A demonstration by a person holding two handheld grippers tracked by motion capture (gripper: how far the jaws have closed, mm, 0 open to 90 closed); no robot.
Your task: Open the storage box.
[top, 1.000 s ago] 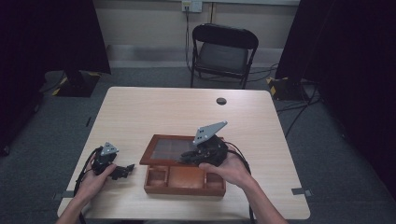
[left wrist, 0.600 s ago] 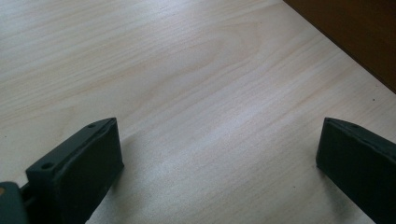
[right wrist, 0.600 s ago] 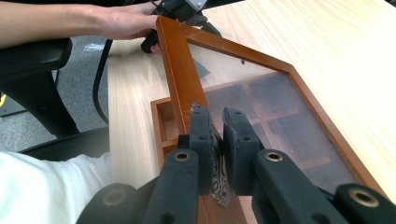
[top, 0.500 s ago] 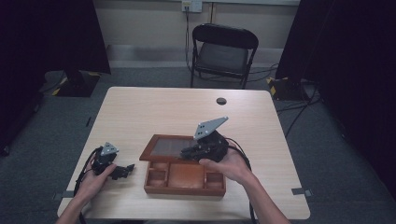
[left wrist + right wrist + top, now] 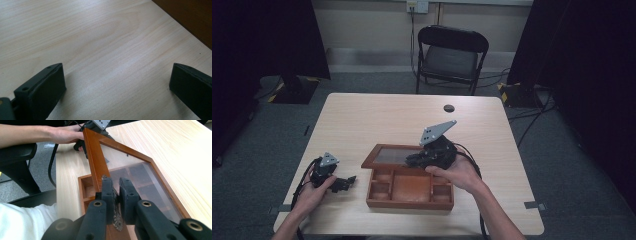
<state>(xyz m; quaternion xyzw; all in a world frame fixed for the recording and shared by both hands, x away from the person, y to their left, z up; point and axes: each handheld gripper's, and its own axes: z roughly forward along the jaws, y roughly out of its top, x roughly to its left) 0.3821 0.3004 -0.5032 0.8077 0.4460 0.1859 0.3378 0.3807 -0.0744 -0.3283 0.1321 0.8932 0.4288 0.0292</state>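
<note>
While my two hands work at the table (image 5: 377, 112), the wooden box (image 5: 409, 189) near its front edge is my landmark for everything else. From the high view the box sits open, its compartments bare, and its glass-paned lid (image 5: 394, 155) is raised off the far side of the box, tilted up. A black chair (image 5: 452, 55) stands well beyond the box, past the table's far edge, and a small dark disc (image 5: 448, 108) lies on the table between box and chair.

My right gripper (image 5: 414, 159) is over the box's far right part, at the lid's edge. The right gripper view (image 5: 115, 188) gives what the high view cannot: my jaws are clenched on the lid's wooden frame (image 5: 93, 162), with an ornate metal clasp (image 5: 117, 218) between them, and through the glass I see the compartments below.

My left gripper (image 5: 343, 183) rests on the table just left of the box, apart from it. Its own view (image 5: 117, 92) shows the jaws spread wide with nothing but table grain between them, and a dark corner of the box (image 5: 190, 20) at the upper right.

Compared with a second ago, the lid leans a little further up and over, my right hand has shifted slightly with it, and my left gripper has stayed put.
</note>
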